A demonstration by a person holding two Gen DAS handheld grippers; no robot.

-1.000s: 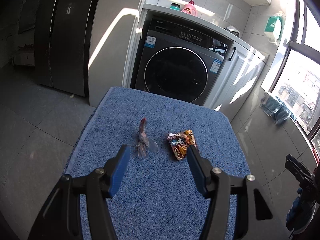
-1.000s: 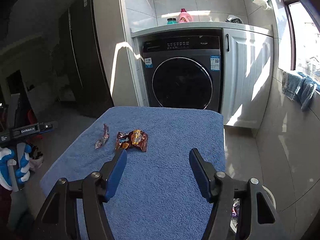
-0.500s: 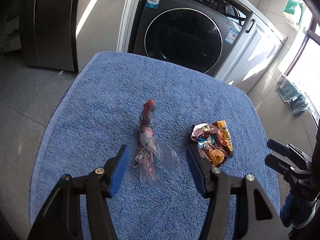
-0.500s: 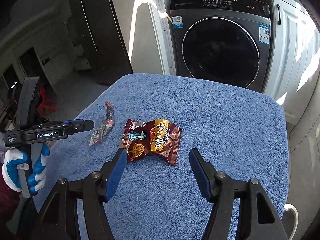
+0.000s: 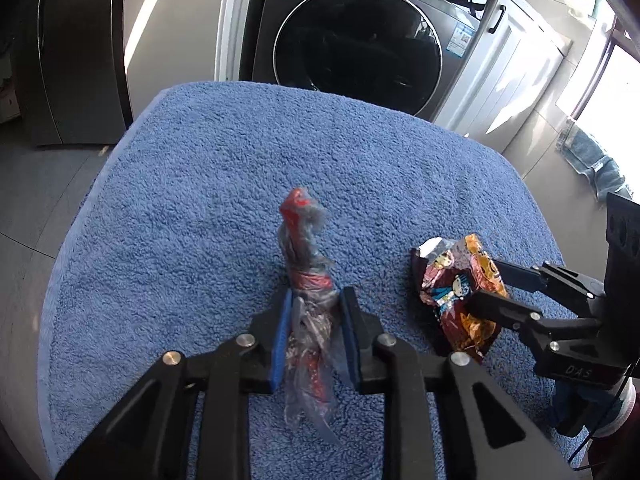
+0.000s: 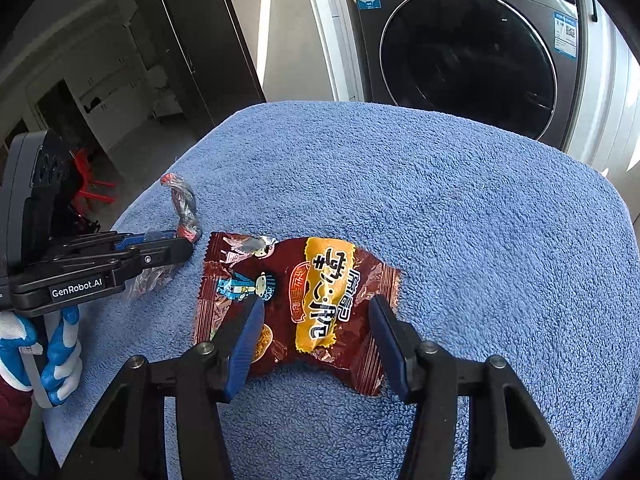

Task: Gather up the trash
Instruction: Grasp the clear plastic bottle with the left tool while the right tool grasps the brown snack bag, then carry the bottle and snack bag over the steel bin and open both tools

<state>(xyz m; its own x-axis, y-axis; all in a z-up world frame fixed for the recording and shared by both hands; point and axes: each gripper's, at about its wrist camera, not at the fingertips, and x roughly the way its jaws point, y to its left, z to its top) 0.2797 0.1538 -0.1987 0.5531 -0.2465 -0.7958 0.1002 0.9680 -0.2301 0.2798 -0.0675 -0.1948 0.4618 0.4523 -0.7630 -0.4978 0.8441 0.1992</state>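
A twisted clear-and-red plastic wrapper [image 5: 306,280] lies on the blue towel [image 5: 200,200]. My left gripper [image 5: 314,300] is shut on the wrapper's middle, its upper end sticking up past the fingertips. It also shows in the right wrist view [image 6: 184,210], held by the left gripper [image 6: 168,246]. A brown and yellow snack bag [image 6: 296,300] lies flat on the towel [image 6: 480,220]. My right gripper [image 6: 316,308] is open, its fingers straddling the bag's near half. The bag also shows in the left wrist view [image 5: 448,280], between the right gripper's [image 5: 488,284] fingers.
A dark front-loading washing machine [image 5: 360,40] stands behind the towel-covered table, with white cabinets [image 5: 516,68] to its right. A dark refrigerator [image 5: 72,48] stands at the left. Grey tiled floor surrounds the table. A blue cloth [image 5: 592,160] hangs at the right by the window.
Both grippers moved forward and down onto the towel. The left gripper closed on the twisted wrapper. The right gripper came over the snack bag and narrowed its opening.
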